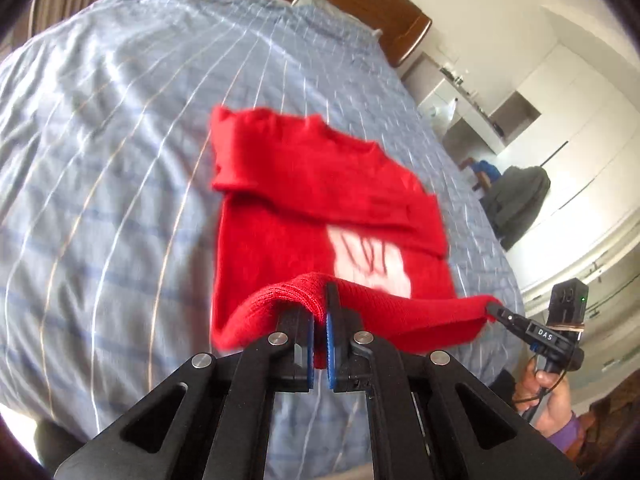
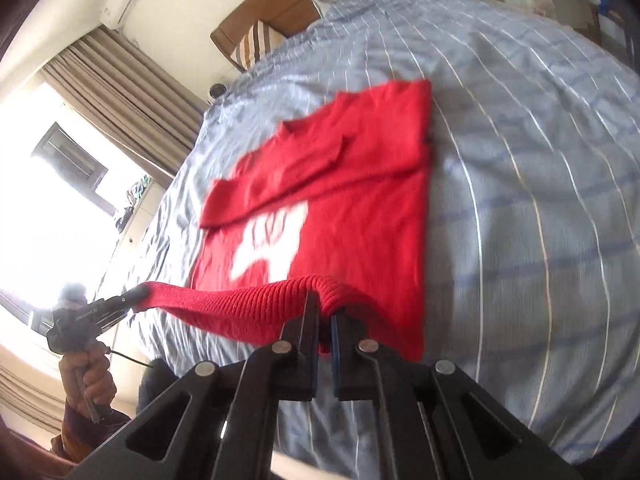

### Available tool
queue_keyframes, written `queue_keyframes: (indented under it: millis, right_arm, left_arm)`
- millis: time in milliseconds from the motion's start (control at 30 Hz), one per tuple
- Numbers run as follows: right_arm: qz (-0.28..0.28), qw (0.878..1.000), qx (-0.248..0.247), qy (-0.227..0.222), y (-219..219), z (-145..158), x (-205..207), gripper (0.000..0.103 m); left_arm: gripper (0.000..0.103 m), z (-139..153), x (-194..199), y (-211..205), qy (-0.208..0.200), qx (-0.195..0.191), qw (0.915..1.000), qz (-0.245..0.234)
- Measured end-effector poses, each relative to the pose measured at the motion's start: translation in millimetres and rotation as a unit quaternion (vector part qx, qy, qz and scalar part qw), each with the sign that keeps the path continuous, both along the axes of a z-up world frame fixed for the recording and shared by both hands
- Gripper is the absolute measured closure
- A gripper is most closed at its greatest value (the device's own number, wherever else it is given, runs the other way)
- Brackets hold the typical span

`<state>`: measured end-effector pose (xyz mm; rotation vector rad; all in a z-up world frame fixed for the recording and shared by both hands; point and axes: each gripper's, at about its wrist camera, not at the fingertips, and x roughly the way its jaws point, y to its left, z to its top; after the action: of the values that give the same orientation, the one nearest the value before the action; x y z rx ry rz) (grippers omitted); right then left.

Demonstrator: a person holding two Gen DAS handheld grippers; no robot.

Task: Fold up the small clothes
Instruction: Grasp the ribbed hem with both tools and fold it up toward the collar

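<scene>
Red sweater lies on the bed, sleeves folded across the chest, white motif showing. Left gripper is clamped on the ribbed hem; right gripper is clamped on the same hem further along. Hem is lifted off the bed between them; the body rests flat.

Judgement: knit is soft, light, stretchy and not slippery. It sags between the holds, so keep the hem taut. The thick ribbed hem near the corners is the sound place to grip.

Surface: blue striped duvet, soft and wrinkled, likely to give under pressure. Room: wooden headboard, curtains, bright window, white cupboards.
</scene>
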<state>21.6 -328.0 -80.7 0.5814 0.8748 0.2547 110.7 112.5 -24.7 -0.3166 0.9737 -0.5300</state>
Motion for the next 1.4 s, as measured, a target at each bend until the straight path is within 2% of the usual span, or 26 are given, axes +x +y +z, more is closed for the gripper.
queue_keyframes:
  millis: [67,200,333,367,433,500,533,567,600,633,667,733,833,867,933,1000,1033,1067,1133,1200,1267,1333,1400]
  right_arm:
    - [0.0,1.0,-0.018,-0.019,-8.7,8.0,45.9,0.098]
    - [-0.006,1.0,-0.021,-0.022,-26.0,5.6,145.9,0.098]
    - [-0.03,0.999,-0.012,-0.009,-48.9,-13.2,223.8,0.098]
    - [-0.039,0.999,0.001,-0.007,-54.5,-20.8,238.1,0.098]
    - [-0.051,0.998,0.023,-0.001,-63.6,-36.2,261.0,0.094]
    - [-0.077,0.997,0.028,0.004,-73.2,-44.9,272.8,0.073]
    - [-0.087,0.996,0.033,-0.001,-77.9,-45.3,274.9,0.071]
    - [-0.093,0.995,0.038,-0.01,-82.4,-41.8,273.8,0.071]
    - [-0.092,0.995,0.04,-0.02,-85.3,-36.5,271.2,0.071]
    - [-0.086,0.995,0.032,-0.028,-85.6,-29.1,266.8,0.071]
    - [-0.073,0.997,0.015,-0.035,-82.3,-20.7,263.4,0.071]
    - [-0.026,0.998,-0.021,-0.044,-65.1,-6.1,256.8,0.071]
    - [0.063,0.996,-0.051,-0.041,-28.0,-2.9,240.4,0.064]
    - [0.089,0.994,-0.055,-0.033,-15.5,-7.6,235.5,0.061]
    - [0.128,0.989,-0.068,-0.009,2.2,-25.9,223.0,0.061]
    - [0.132,0.986,-0.103,0.022,4.5,-46.3,211.5,0.061]
    - [0.124,0.985,-0.114,0.034,-2.0,-53.9,204.9,0.064]
    - [0.112,0.985,-0.122,0.039,-10.8,-56.3,196.8,0.067]
    - [0.085,0.985,-0.148,0.034,-20.8,-43.8,177.6,0.066]
    - [0.084,0.984,-0.16,0.005,-16.7,-22.8,163.0,0.058]
    - [0.099,0.984,-0.151,-0.014,-3.1,-11.0,156.3,0.055]
    - [0.117,0.984,-0.132,-0.005,11.6,-16.7,156.4,0.055]
    - [0.128,0.984,-0.122,0.036,20.5,-38.7,157.3,0.055]
  left_arm:
    - [0.101,-0.1,50.2,-27.3,-0.006,0.005,1.0,0.003]
    - [0.101,-18.2,142.3,-69.5,0.006,0.035,0.9991,0.025]
    - [0.1,-40.7,205.9,-88.6,0.017,0.065,0.9966,0.047]
    - [0.097,-48.0,218.5,-92.1,0.024,0.066,0.9963,0.048]
    - [0.092,-61.1,242.1,-95.6,0.049,0.065,0.9952,0.054]
    - [0.085,-69.3,256.6,-91.9,0.08,0.053,0.9935,0.061]
    - [0.078,-68.5,259.5,-88.1,0.085,0.046,0.9932,0.066]
    - [0.056,-64.6,259.5,-84.0,0.079,0.046,0.9932,0.072]
    - [0.042,-57.2,256.6,-80.0,0.065,0.058,0.9928,0.083]
    - [0.02,-49.1,252.7,-76.0,0.041,0.07,0.9923,0.094]
    - [0.013,-41.8,248.1,-72.1,0.018,0.081,0.9912,0.103]
    - [0.013,-33.2,241.8,-68.4,-0.002,0.086,0.991,0.102]
    - [0.013,-37.1,226.7,-79.1,0.003,0.069,0.9963,0.05]
    - [0.012,-42.3,216.3,-87.6,0.003,0.082,0.9963,0.026]
    - [0.012,-59.0,195.6,-104.7,0.004,0.138,0.9903,-0.015]
    - [0.014,-79.0,177.0,-107.7,0.004,0.218,0.9757,-0.023]
    - [0.016,-83.3,169.3,-100.9,0.006,0.234,0.972,-0.016]
    - [0.016,-81.6,161.9,-90.2,0.007,0.227,0.9739,-0.003]
    - [0.015,-68.8,148.9,-73.7,0.005,0.196,0.9802,0.028]
    - [0.011,-57.0,137.6,-75.4,-0.008,0.167,0.9854,0.03]
    - [0.007,-54.3,128.1,-91.4,-0.016,0.158,0.9872,0.016]
    - [0.006,-67.1,121.6,-112.8,-0.009,0.181,0.9835,-0.008]
    - [0.007,-86.8,114.0,-126.1,-0.002,0.246,0.9691,-0.013]
